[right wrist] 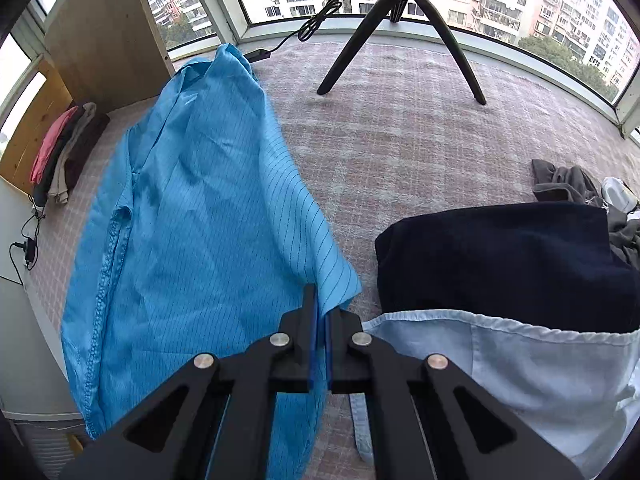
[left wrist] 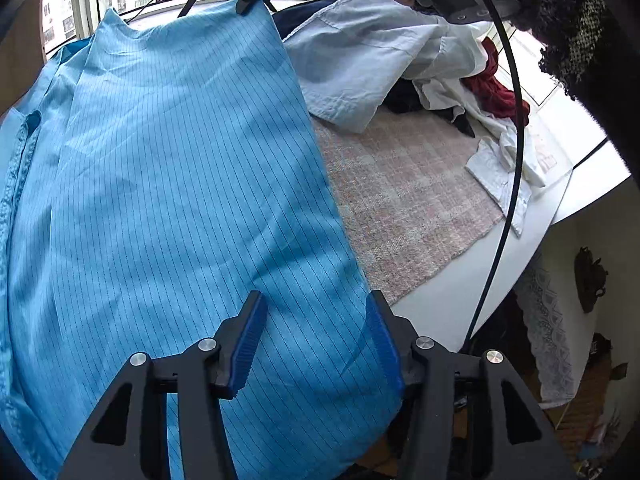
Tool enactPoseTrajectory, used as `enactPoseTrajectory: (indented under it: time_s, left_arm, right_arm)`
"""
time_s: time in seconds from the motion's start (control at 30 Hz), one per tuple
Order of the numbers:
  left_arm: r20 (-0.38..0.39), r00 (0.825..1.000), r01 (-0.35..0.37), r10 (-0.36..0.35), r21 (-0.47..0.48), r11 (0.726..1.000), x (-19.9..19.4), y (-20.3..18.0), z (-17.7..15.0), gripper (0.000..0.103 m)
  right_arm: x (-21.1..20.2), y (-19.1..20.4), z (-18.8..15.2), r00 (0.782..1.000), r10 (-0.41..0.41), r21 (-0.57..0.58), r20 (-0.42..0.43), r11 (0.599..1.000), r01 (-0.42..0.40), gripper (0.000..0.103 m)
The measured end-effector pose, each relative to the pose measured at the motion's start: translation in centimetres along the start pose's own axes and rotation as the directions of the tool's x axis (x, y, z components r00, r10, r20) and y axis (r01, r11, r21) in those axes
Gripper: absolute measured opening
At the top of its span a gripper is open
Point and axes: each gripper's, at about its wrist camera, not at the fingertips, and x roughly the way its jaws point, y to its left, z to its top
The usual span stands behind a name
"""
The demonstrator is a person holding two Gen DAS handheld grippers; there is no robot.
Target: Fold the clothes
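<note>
Jaws: right gripper [right wrist: 320, 320] pinched tight on a corner of the blue garment [right wrist: 192, 208], ribbed blue pads nearly touching with the cloth edge between them. Left gripper [left wrist: 316, 344] jaws wide apart over the garment's lower part, nothing held. Garment is thin, smooth, bright blue with fine dark pinstripes and stitched seams, spread lengthwise on a nubby pink-grey checked mat [right wrist: 420, 128]. Beside it: pale blue cotton shirt [right wrist: 500, 368], crumpled; dark navy folded piece [right wrist: 500, 256]. Black tripod [right wrist: 400, 32] stands on the mat near the window. Stack of folded clothes [right wrist: 64, 152] against the wooden panel.
</note>
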Motion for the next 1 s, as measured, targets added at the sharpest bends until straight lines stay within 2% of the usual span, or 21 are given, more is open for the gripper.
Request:
enactPoseTrajectory:
  time_s: [0.03, 0.1, 0.13, 0.2, 0.23, 0.27, 0.3, 0.33, 0.37, 0.4, 0.43, 0.5, 0.53, 0.57, 0.6, 0.73, 0.87, 0.93, 1.0]
  left_arm:
    - [-0.005, 0.999, -0.041, 0.041, 0.035, 0.999, 0.6, -0.8, 0.0, 0.067]
    - [-0.01, 0.992, -0.121, 0.122, 0.106, 0.987, 1.7, -2.3, -0.1, 0.07]
    - [0.007, 0.99, -0.138, 0.139, 0.126, 0.982, 1.8, -2.7, -0.2, 0.072]
    - [0.039, 0.992, -0.12, 0.116, 0.115, 0.986, 1.6, -2.3, -0.4, 0.07]
    - [0.05, 0.993, -0.111, 0.106, 0.11, 0.988, 1.4, -1.9, -0.5, 0.062]
    - [0.06, 0.993, -0.106, 0.1, 0.108, 0.989, 1.1, -1.6, -0.6, 0.049]
    - [0.062, 0.996, -0.076, 0.071, 0.087, 0.993, 0.7, -0.9, -0.6, 0.039]
    - [0.059, 0.998, -0.025, 0.022, 0.048, 0.999, 0.4, 0.0, -0.5, 0.017]
    - [0.057, 0.998, 0.021, -0.022, 0.007, 1.0, 0.1, 0.9, -0.5, 0.005]
    - [0.054, 0.997, 0.061, -0.059, -0.035, 0.997, -0.1, 1.7, -0.6, 0.005]
    - [0.054, 0.995, 0.09, -0.087, -0.067, 0.994, -0.4, 2.5, -0.7, 0.005]
    - [0.062, 0.99, 0.132, -0.126, -0.113, 0.985, -1.3, 3.5, -1.0, 0.003]
    - [0.073, 0.986, 0.157, -0.149, -0.133, 0.979, -1.8, 3.9, -1.2, 0.003]
    - [0.086, 0.982, 0.178, -0.167, -0.148, 0.973, -2.4, 4.3, -1.4, 0.003]
    - [0.102, 0.977, 0.202, -0.187, -0.166, 0.965, -3.1, 4.8, -1.6, 0.003]
    - [0.172, 0.949, 0.3, -0.263, -0.243, 0.923, -5.8, 7.1, -2.5, 0.003]
    - [0.243, 0.929, 0.347, -0.279, -0.31, 0.885, -8.3, 9.8, -4.1, 0.003]
    - [0.274, 0.925, 0.351, -0.264, -0.346, 0.87, -9.5, 11.6, -5.6, 0.003]
    - [0.29, 0.932, 0.323, -0.218, -0.389, 0.863, -10.7, 13.7, -7.6, 0.003]
  right_arm:
    - [0.5, -0.7, -0.2, 1.0, 0.01, 0.021, -0.005, 1.0, -0.009, 0.003]
    - [1.2, -1.7, -0.5, 1.0, 0.024, 0.048, -0.012, 0.999, -0.023, 0.003]
    - [1.5, -2.1, -0.6, 0.999, 0.029, 0.054, -0.015, 0.998, -0.028, 0.003]
    - [2.0, -2.5, -0.6, 0.999, 0.038, 0.052, -0.023, 0.998, -0.037, 0.004]
    - [2.2, -2.7, -0.6, 0.999, 0.043, 0.052, -0.026, 0.998, -0.041, 0.004]
    - [2.5, -2.8, -0.6, 0.998, 0.048, 0.049, -0.032, 0.998, -0.046, 0.005]
    - [2.7, -2.8, -0.6, 0.998, 0.054, 0.043, -0.041, 0.998, -0.052, 0.009]
    - [3.0, -2.8, -0.6, 0.997, 0.061, 0.033, -0.049, 0.998, -0.06, 0.014]
    - [3.3, -2.6, -0.6, 0.996, 0.064, 0.024, -0.057, 0.998, -0.063, 0.033]
    - [3.7, -2.5, -0.5, 0.996, 0.058, 0.016, -0.063, 0.998, -0.057, 0.05]
    - [4.0, -2.3, -0.5, 0.996, 0.053, 0.005, -0.067, 0.999, -0.053, 0.051]
    - [4.5, -1.9, -0.7, 0.997, 0.049, -0.019, -0.067, 0.999, -0.051, 0.05]
    - [4.7, -1.7, -0.8, 0.996, 0.054, -0.025, -0.068, 0.998, -0.056, 0.045]
    - [4.8, -1.7, -0.9, 0.995, 0.076, -0.021, -0.069, 0.997, -0.077, 0.02]
    - [4.7, -1.7, -1.0, 0.992, 0.103, -0.009, -0.071, 0.995, -0.103, 0.003]
    - [2.6, -0.5, -0.6, 0.99, 0.135, -0.024, -0.036, 0.99, -0.136, 0.003]
    - [-0.1, 2.2, 0.8, 0.986, 0.165, -0.027, -0.002, 0.986, -0.165, 0.003]
    - [-1.2, 4.8, 1.6, 0.984, 0.179, -0.063, 0.009, 0.982, -0.179, 0.003]
    - [-1.4, 8.1, 2.4, 0.984, 0.18, -0.11, 0.0, 0.978, -0.179, 0.003]
